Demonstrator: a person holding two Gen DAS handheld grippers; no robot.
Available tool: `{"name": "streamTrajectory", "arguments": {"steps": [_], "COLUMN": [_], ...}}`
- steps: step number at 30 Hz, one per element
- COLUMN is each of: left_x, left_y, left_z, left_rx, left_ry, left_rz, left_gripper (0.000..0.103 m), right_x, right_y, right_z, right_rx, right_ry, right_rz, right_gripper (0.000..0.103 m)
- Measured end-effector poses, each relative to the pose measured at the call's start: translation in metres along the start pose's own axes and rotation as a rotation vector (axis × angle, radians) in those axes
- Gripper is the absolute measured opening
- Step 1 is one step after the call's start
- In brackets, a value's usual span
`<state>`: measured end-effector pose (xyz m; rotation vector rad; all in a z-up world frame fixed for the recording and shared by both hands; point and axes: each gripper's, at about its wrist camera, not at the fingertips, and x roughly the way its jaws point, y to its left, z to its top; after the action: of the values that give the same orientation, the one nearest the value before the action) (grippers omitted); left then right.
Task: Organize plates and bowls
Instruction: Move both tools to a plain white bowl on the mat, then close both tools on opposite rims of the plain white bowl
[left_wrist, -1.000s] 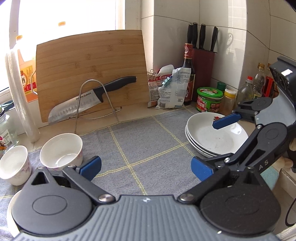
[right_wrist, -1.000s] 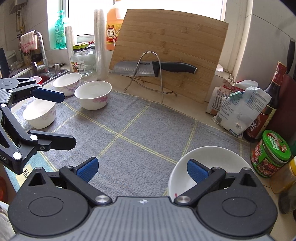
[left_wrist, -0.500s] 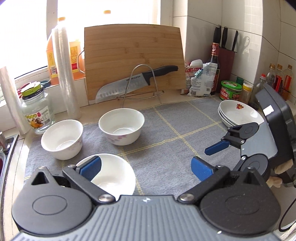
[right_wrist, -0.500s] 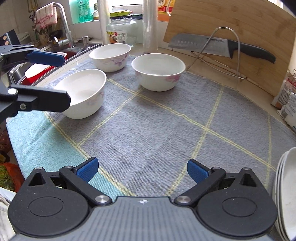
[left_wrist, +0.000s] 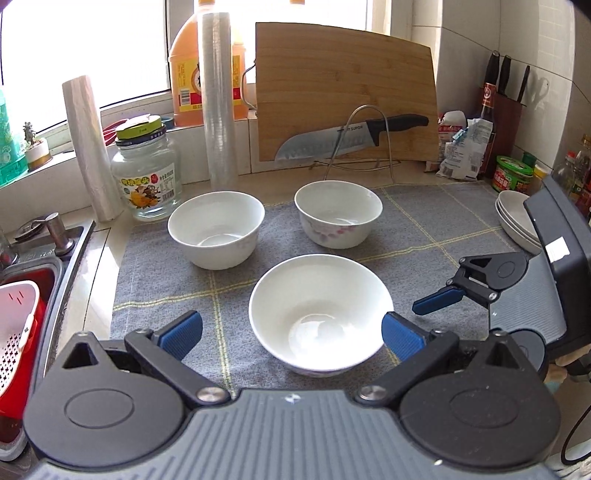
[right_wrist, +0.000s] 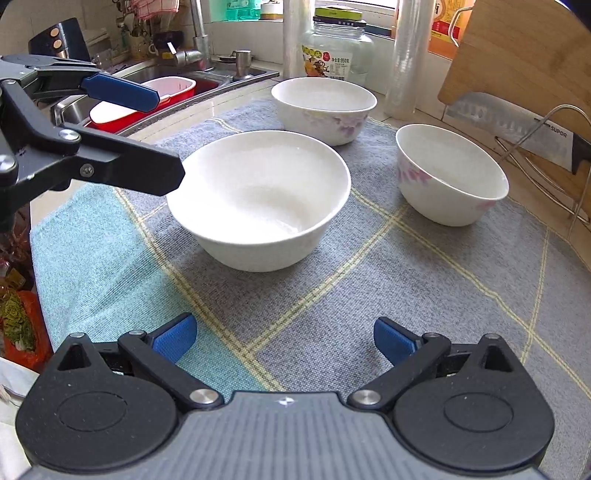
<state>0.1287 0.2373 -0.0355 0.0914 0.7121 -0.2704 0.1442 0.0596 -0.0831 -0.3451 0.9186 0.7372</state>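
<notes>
Three white bowls stand on a grey cloth mat (left_wrist: 424, 229). The nearest bowl (left_wrist: 320, 314) sits between the wide-open fingers of my left gripper (left_wrist: 291, 332), which is empty. Two more bowls stand behind it, one at the left (left_wrist: 216, 229) and one with a pink flower pattern at the right (left_wrist: 338, 214). A stack of white plates (left_wrist: 515, 218) lies at the right edge of the mat. My right gripper (right_wrist: 284, 338) is open and empty above the mat, a short way from the nearest bowl (right_wrist: 258, 199). The left gripper's fingers (right_wrist: 122, 92) show at the left of the right wrist view.
A bamboo cutting board (left_wrist: 343, 92) and a knife (left_wrist: 351, 138) on a wire rack stand at the back. A glass jar (left_wrist: 146, 173), film rolls (left_wrist: 218, 96) and an oil bottle line the window sill. A sink with a red basket (left_wrist: 18, 332) lies left. Bottles and a knife block (left_wrist: 502, 110) stand right.
Both grippers have swung left, away from the plate stack toward the bowls. The nearest bowl now lies between the left gripper's open fingers. The right gripper has come closer to it.
</notes>
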Motion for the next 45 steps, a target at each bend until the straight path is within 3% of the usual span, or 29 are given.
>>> {"name": "streamTrajectory", "arguments": {"steps": [2,6,12,16,25,33,35,40,45], "left_x": [0.003,0.011,0.026,0.037,0.058,0.068,0.07,0.074,0.075], "left_y": [0.006,0.014,0.022,0.03,0.031,0.026,0.025,0.024,0.024], "left_z": [0.0,0.001,0.008,0.013,0.02,0.027,0.027,0.029,0.03], "left_rx": [-0.008,-0.031,-0.036,-0.048,0.015,0.078,0.087,0.09,0.083], "left_ry": [0.008,0.035,0.051,0.069,0.109,0.133,0.146,0.165,0.176], "left_rz": [-0.005,-0.086,-0.102,-0.133,-0.123,-0.131,-0.136,-0.154,-0.175], "left_gripper": [0.102,0.102,0.102,0.102,0.102,0.101,0.098,0.079,0.071], "right_x": [0.005,0.003,-0.003,-0.001,0.007,0.006,0.006,0.007,0.004], "right_y": [0.003,0.004,-0.001,0.003,0.002,0.009,0.009,0.009,0.011], "right_z": [0.0,-0.003,-0.021,-0.016,0.002,0.014,0.016,0.02,0.022], "right_rx": [-0.01,-0.032,-0.043,-0.031,-0.007,-0.088,-0.092,-0.112,-0.123], "right_ry": [0.013,-0.013,-0.119,-0.112,-0.1,-0.126,-0.131,-0.149,-0.163], "right_rz": [-0.004,0.005,0.017,0.005,0.013,-0.003,0.005,0.014,0.023], "right_gripper": [0.103,0.103,0.103,0.103,0.103,0.103,0.103,0.103,0.096]}}
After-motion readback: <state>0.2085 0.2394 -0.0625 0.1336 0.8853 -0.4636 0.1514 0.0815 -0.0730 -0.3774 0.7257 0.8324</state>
